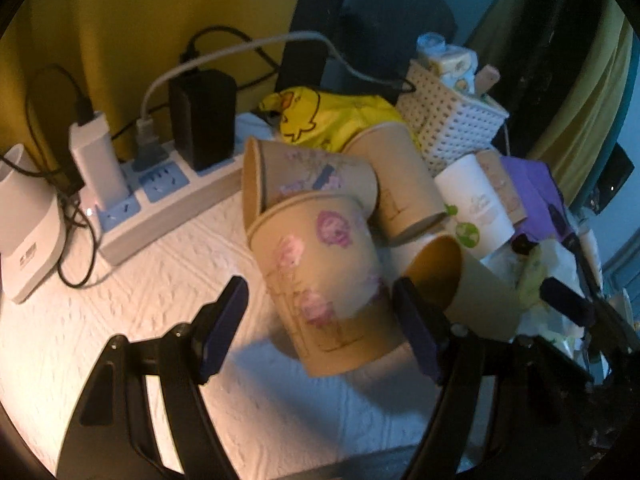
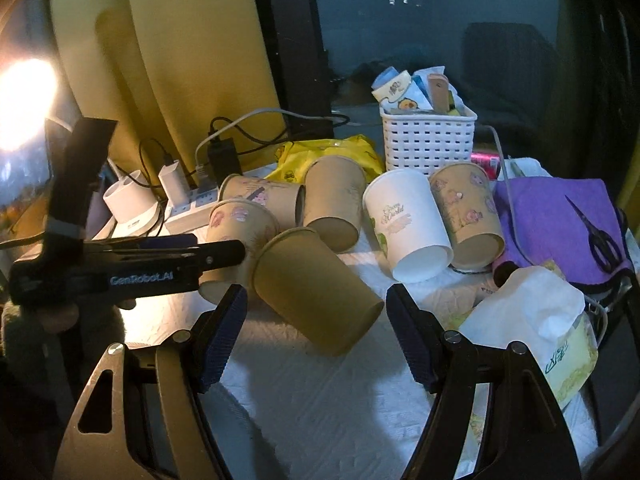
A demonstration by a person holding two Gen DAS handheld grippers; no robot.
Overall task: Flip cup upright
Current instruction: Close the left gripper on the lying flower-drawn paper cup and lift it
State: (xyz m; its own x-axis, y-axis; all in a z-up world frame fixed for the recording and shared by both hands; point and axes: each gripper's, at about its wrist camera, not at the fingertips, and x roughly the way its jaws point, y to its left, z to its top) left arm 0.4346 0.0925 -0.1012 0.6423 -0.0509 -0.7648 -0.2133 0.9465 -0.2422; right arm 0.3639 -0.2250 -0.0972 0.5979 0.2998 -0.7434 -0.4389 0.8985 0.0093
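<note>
Several paper cups lie tipped on a white textured cloth [image 1: 120, 320]. In the left wrist view, a brown cup with pink flowers [image 1: 320, 276] lies between the fingers of my open left gripper [image 1: 320, 320], not squeezed. A plain brown cup [image 2: 312, 296] lies on its side between the fingers of my open right gripper [image 2: 316, 328]; it also shows in the left wrist view [image 1: 448, 280]. The left gripper's body [image 2: 132, 268] shows at the left of the right wrist view. Behind lie other brown cups [image 2: 336, 200] and a white cup [image 2: 408, 220].
A white power strip [image 1: 160, 204] with plugs and cables lies at the back left. A white basket [image 2: 428, 136], a yellow duck bag [image 1: 320, 120], a purple cloth [image 2: 560, 220] with scissors [image 2: 600, 236] and a tissue pack [image 2: 540, 320] crowd the back and right.
</note>
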